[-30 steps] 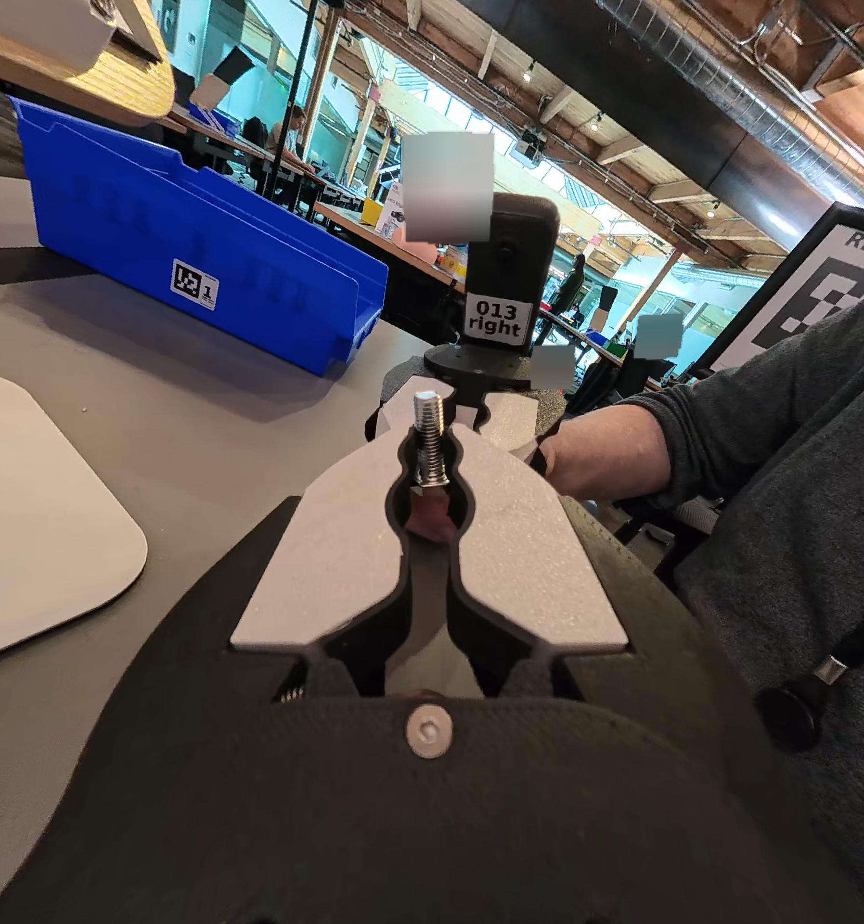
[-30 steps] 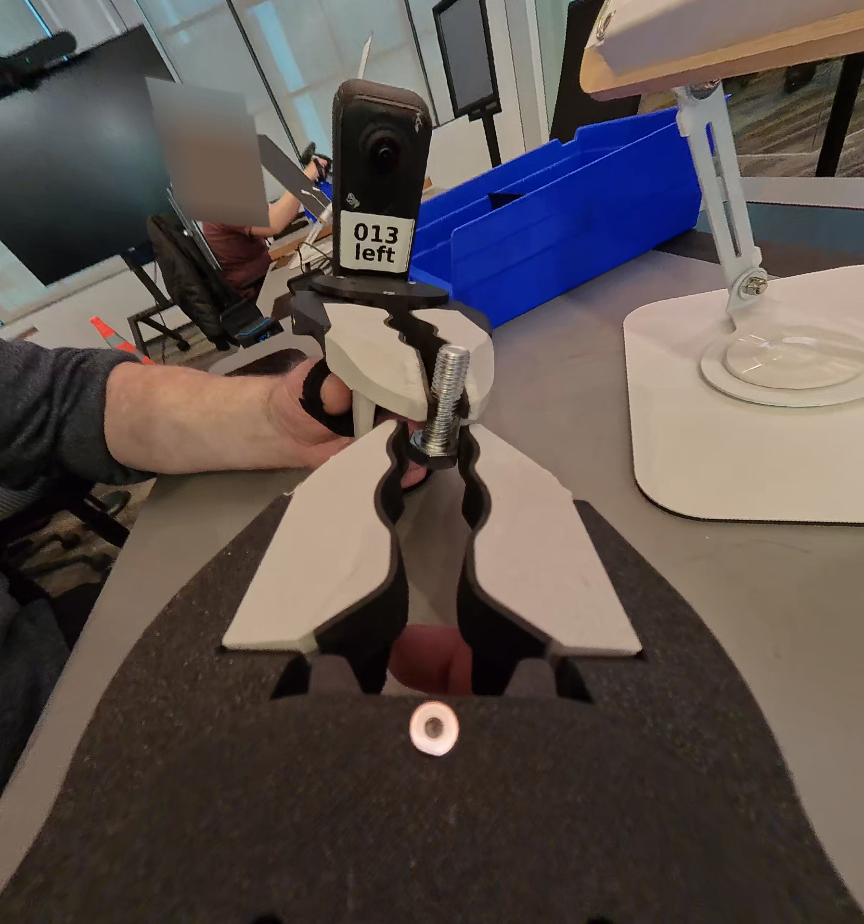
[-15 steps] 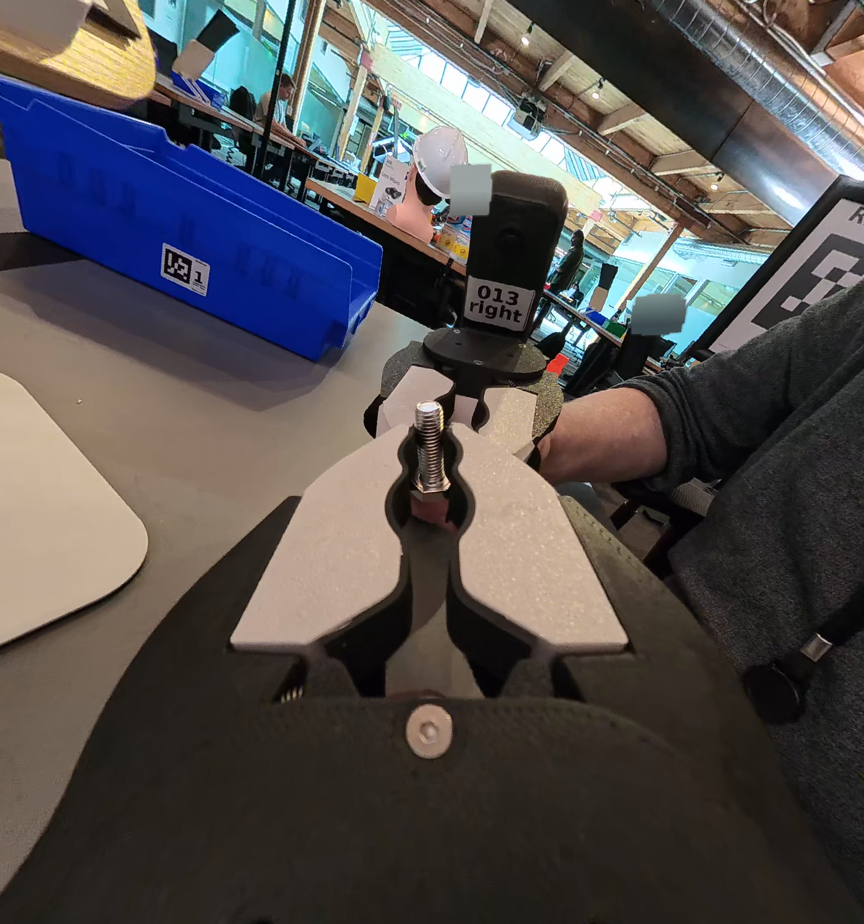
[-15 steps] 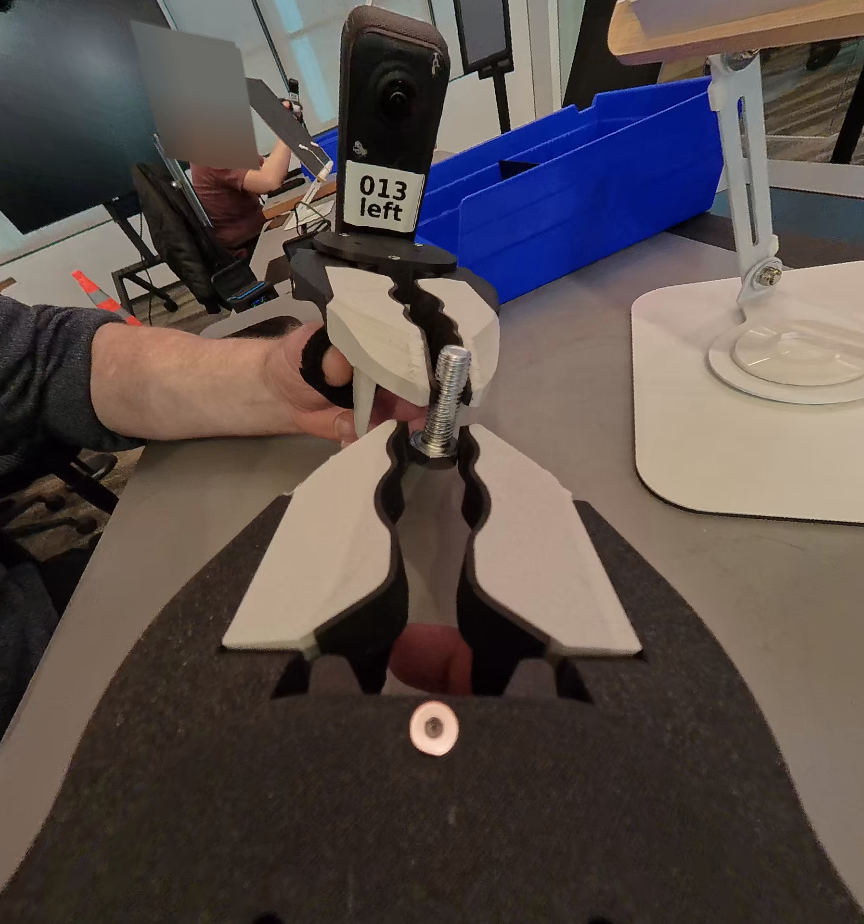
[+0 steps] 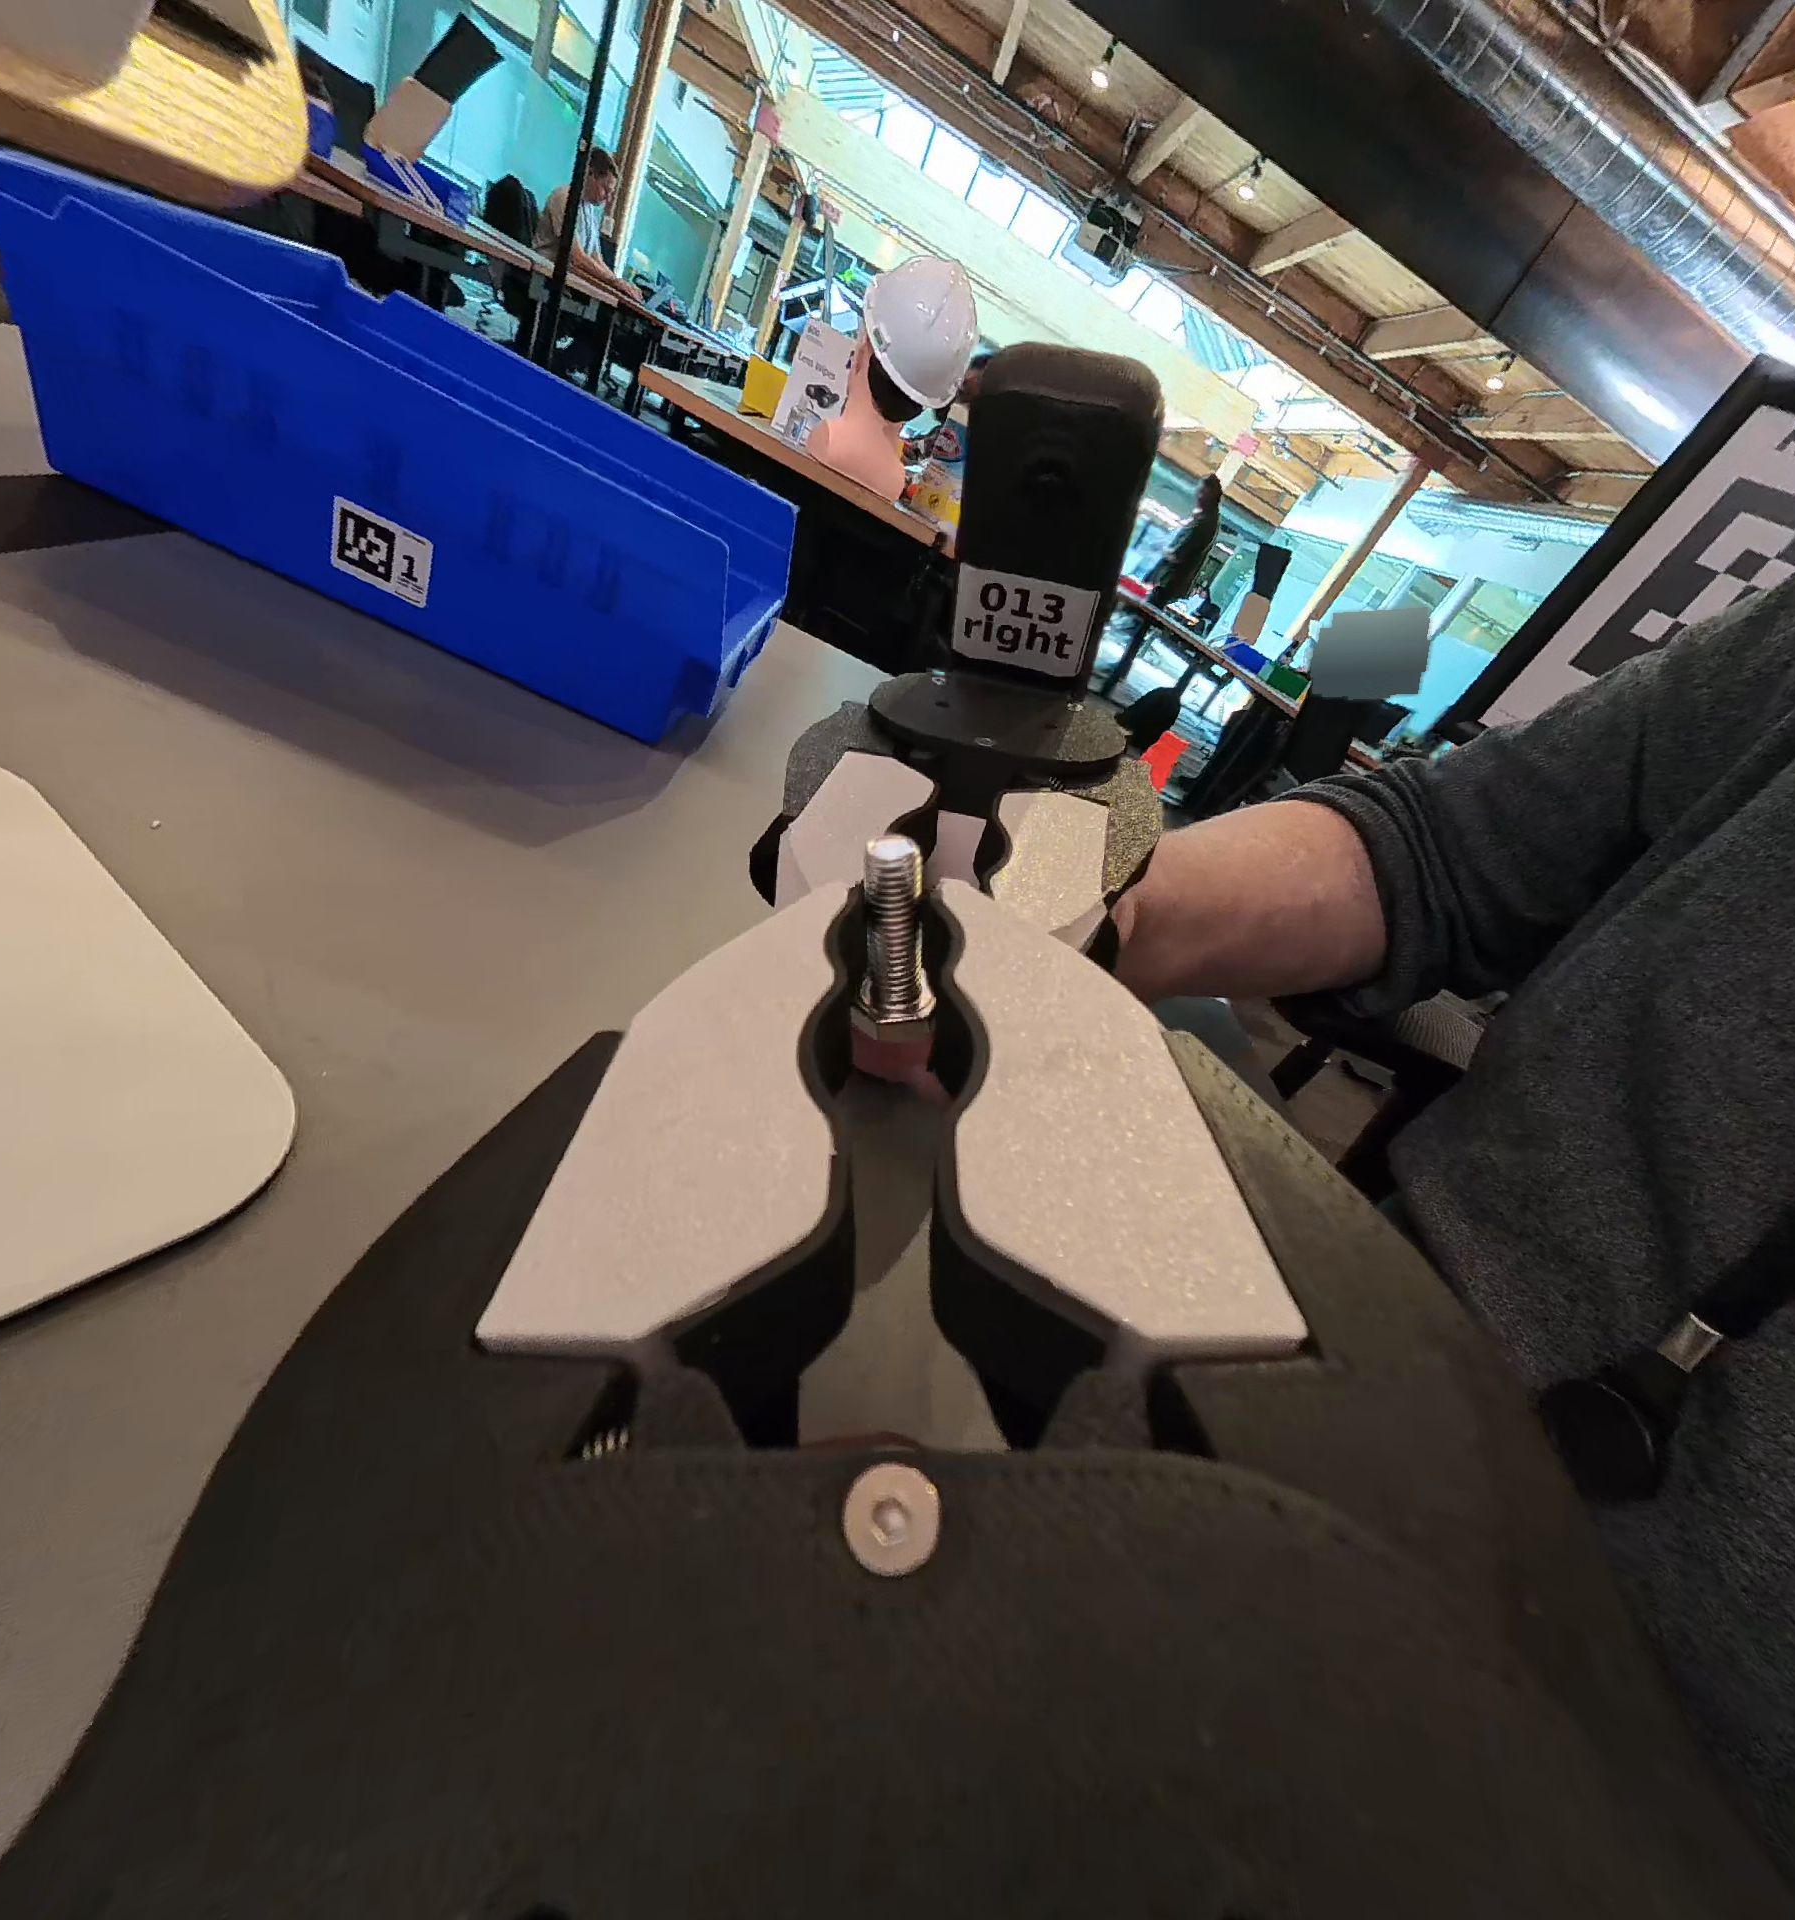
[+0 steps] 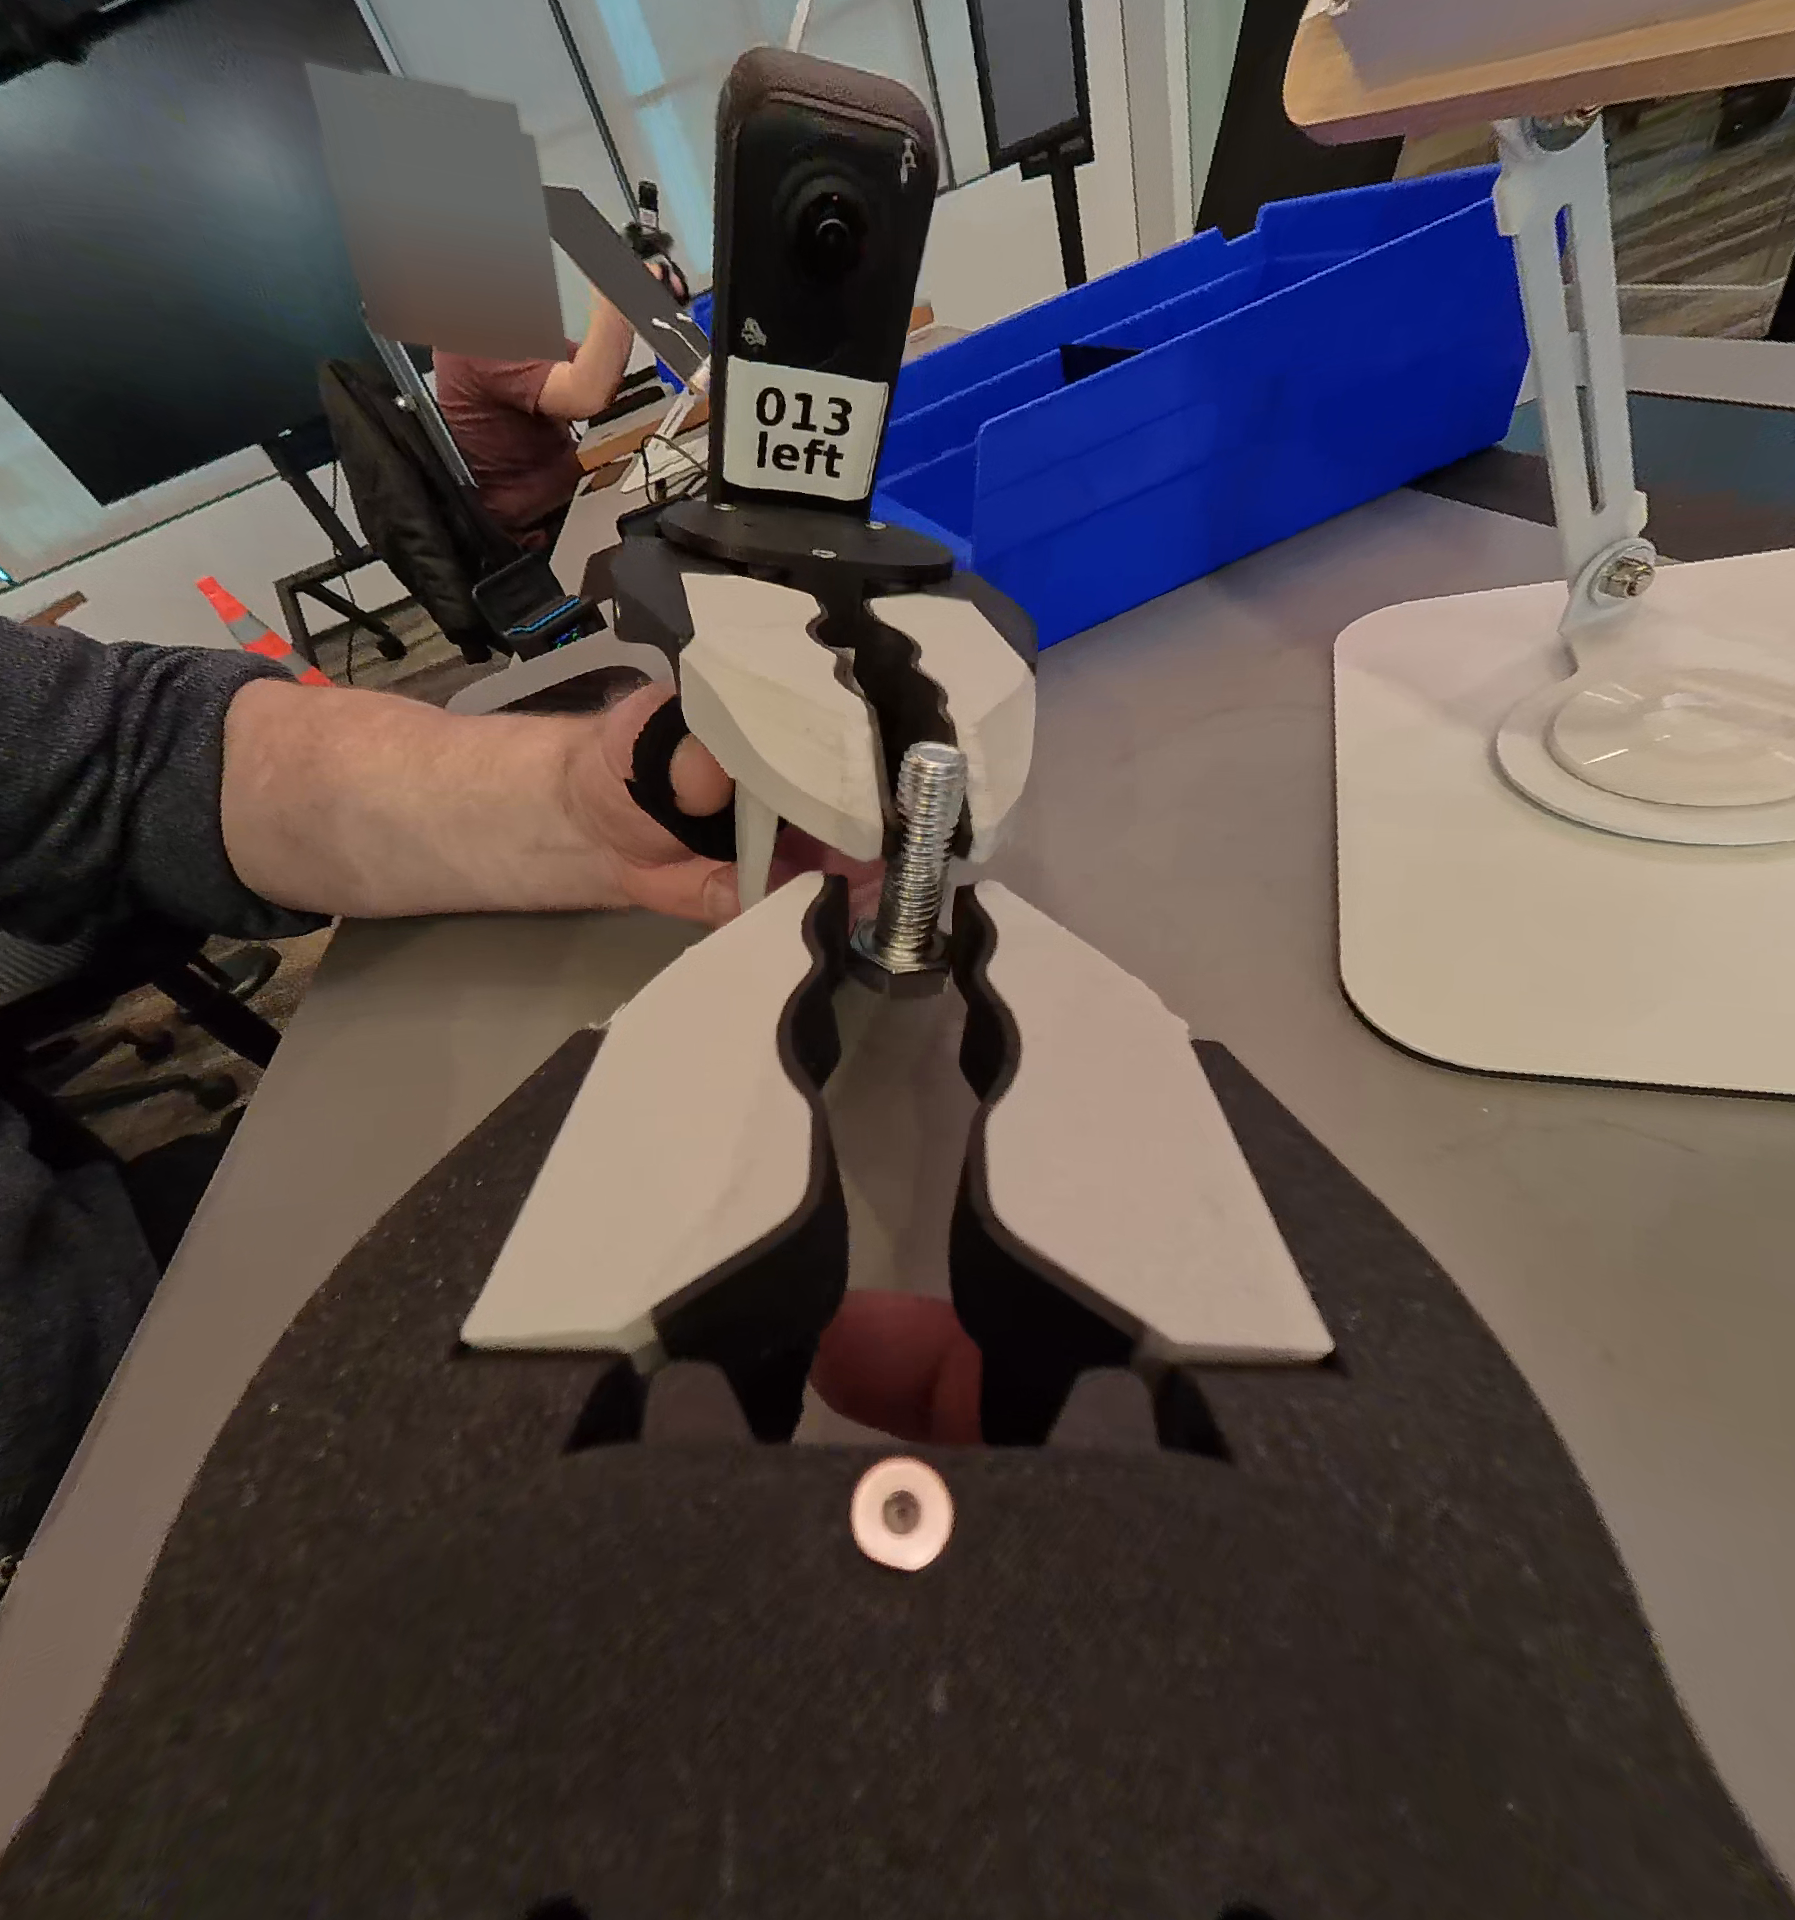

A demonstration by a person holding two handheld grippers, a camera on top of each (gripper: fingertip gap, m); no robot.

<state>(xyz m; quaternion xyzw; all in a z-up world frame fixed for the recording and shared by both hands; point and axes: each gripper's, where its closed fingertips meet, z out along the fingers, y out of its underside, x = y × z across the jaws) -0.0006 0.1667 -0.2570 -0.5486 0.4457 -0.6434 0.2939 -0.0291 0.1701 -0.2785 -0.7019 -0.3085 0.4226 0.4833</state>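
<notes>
Left gripper [image 5: 895, 914] narrowly parted, clamped on threaded shank of steel bolt [image 5: 893, 940]; right gripper [image 6: 898, 935] wider, gripping the bolt's hex head, above grey bench [image 6: 1236, 935].

We see right tongs [image 6: 898, 914] gripping nut [image 6: 895, 975] at bolt's [image 6: 924, 842] lower end | left tongs [image 6: 934, 821] clamp bolt's upper thread, tips facing ours | hand [image 6: 602, 800] on left tongs | blue bin [image 6: 1236, 416] behind | white stand base [image 6: 1599, 935] at right on bench [image 6: 1236, 1195]
</notes>
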